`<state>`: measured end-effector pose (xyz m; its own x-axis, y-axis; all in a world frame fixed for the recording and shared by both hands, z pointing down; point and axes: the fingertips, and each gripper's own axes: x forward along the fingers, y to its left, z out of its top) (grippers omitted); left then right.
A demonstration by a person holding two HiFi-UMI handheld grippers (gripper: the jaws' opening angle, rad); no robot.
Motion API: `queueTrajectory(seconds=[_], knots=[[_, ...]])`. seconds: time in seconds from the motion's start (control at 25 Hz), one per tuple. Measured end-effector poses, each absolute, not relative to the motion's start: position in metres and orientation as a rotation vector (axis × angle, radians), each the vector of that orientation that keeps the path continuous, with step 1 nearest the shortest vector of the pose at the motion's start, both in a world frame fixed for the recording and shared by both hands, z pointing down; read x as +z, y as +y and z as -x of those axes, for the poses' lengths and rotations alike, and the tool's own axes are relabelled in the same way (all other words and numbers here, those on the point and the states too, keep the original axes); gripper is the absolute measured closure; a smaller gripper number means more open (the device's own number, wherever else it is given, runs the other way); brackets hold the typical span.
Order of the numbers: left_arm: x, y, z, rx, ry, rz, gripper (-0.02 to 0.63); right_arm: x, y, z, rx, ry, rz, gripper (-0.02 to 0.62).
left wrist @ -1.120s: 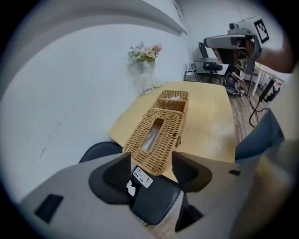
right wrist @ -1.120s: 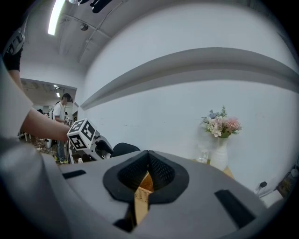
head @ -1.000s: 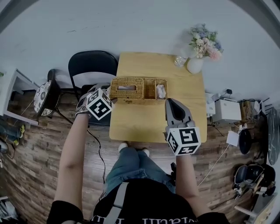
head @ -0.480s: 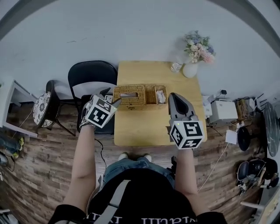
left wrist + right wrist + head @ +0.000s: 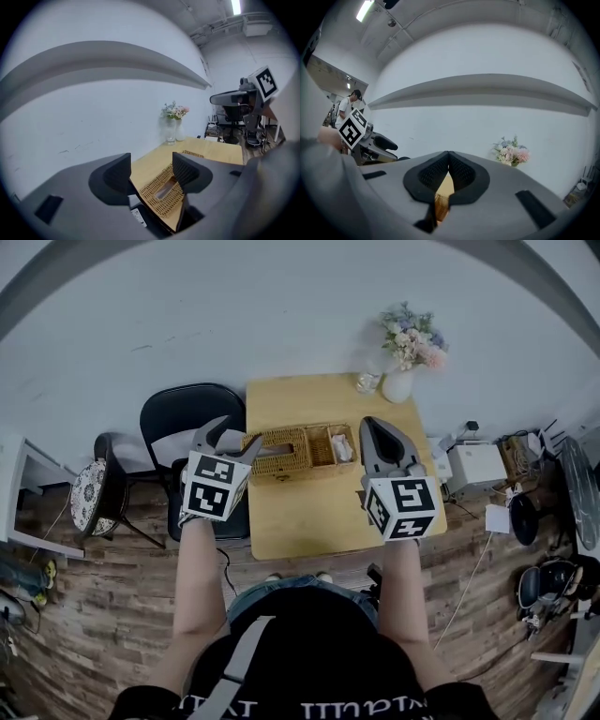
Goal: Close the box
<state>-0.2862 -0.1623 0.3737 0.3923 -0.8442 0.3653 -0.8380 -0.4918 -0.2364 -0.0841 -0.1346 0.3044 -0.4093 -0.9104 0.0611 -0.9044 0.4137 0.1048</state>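
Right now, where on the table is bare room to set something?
Bare: the table strip between the wicker box and the near edge, and the far left behind it. Crowded: far right corner, vase and glass.

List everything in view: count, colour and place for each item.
table: one, light wood, centre of the head view, by the white wall
wicker box: one, tan, on the table's left half; something white in its right-end compartment
vase of flowers: one, white vase with pink and blue blooms, far right corner of the table
glass: one, clear, just left of the vase
chair: one, black, left of the table
stool: one, patterned seat, far left on the floor
white device: one, on the floor right of the table
left gripper: grey, jaws apart, empty, by the box's left end
right gripper: grey, jaws together, empty, right of the box
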Motion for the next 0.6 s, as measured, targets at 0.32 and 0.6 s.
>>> queueTrajectory(seconds=[0.32, 0.6], knots=[[0.330, -0.165, 0.295, -0.381, 1.632, 2.658, 0.336, 0.278, -0.134, 0.098, -0.202, -2.588, -1.584, 0.580], [0.262, -0.149, 0.303, 0.111, 1.496, 2.641, 0.336, 0.260, -0.134, 0.102, -0.332, -2.538, -1.562, 0.580]])
